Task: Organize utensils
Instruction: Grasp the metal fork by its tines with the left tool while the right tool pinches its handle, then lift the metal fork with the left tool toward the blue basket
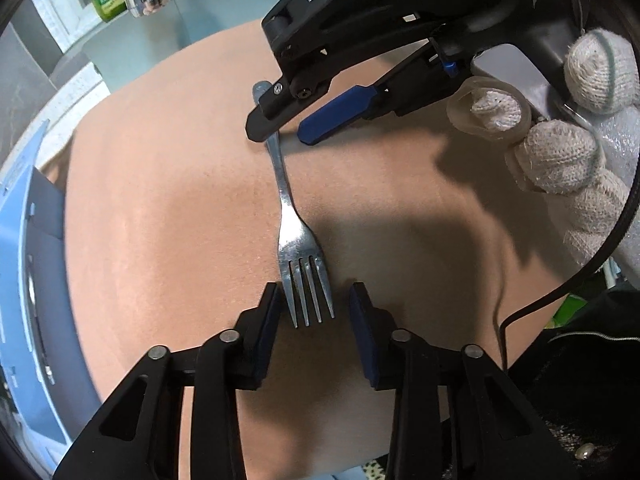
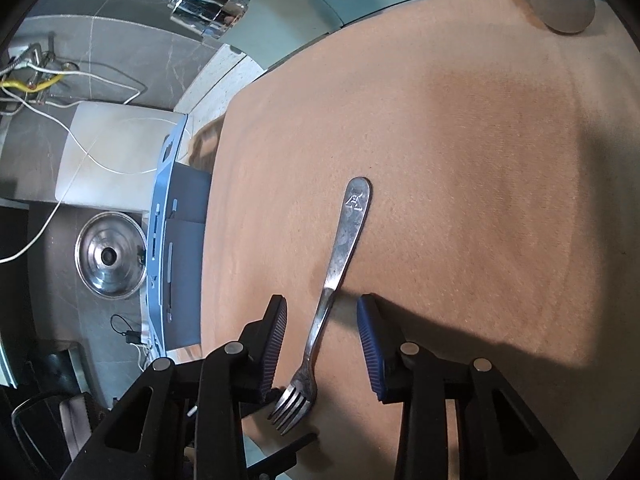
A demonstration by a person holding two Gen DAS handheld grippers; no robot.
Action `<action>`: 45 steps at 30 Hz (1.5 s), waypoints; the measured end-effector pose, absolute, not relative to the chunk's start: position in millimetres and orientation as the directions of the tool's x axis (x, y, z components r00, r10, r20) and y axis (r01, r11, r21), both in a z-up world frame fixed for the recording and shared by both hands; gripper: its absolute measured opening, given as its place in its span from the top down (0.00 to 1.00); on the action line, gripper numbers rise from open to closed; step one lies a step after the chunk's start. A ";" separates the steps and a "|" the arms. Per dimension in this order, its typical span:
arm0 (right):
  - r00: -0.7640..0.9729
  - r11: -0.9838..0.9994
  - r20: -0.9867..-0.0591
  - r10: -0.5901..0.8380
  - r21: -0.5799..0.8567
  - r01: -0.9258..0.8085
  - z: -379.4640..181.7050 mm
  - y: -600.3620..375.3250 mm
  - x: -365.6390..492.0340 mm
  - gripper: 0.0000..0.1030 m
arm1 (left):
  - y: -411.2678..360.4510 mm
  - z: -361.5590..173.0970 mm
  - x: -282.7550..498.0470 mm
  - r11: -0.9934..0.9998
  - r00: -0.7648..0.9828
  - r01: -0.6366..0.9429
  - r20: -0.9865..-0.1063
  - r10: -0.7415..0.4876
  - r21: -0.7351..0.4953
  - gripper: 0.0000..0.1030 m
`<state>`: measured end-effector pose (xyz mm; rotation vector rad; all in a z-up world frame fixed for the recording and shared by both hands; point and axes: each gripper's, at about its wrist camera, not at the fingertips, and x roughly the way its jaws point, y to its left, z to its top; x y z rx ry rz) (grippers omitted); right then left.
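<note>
Our left tool [image 1: 313, 304] straddles the fork [image 1: 298, 248] tines, our right tool [image 2: 322, 322] its handle, both unclenched, readying a two-ended lift off the tabletop [image 1: 160, 200].

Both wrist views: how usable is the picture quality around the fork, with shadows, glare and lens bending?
Left wrist view: the fork is sharp with glints on its tines; a hard shadow from the right claw and gloved hand darkens the cloth beside it. Right wrist view: stamped handle readable, claw shadow crosses the lower cloth, faucet head glares, fisheye bends the edges.
</note>
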<state>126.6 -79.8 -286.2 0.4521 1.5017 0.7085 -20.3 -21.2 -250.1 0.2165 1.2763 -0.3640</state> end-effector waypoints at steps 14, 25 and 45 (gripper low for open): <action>-0.076 0.734 -0.746 0.662 0.665 -0.138 -286.1 -64.2 131.3 0.68 | 16.1 -254.2 14.2 0.915 0.167 0.375 -0.960 -0.223 -0.147 0.78; -0.076 0.730 -0.733 0.676 0.680 -0.070 -300.2 -74.5 138.5 0.98 | 18.9 -257.2 20.6 0.899 0.179 0.409 -0.952 -0.247 -0.156 0.85; -0.058 0.726 -0.728 0.684 0.686 -0.052 -291.2 -69.1 137.1 0.96 | -7.9 -253.5 15.4 0.895 0.230 0.441 -0.955 -0.189 -0.071 0.87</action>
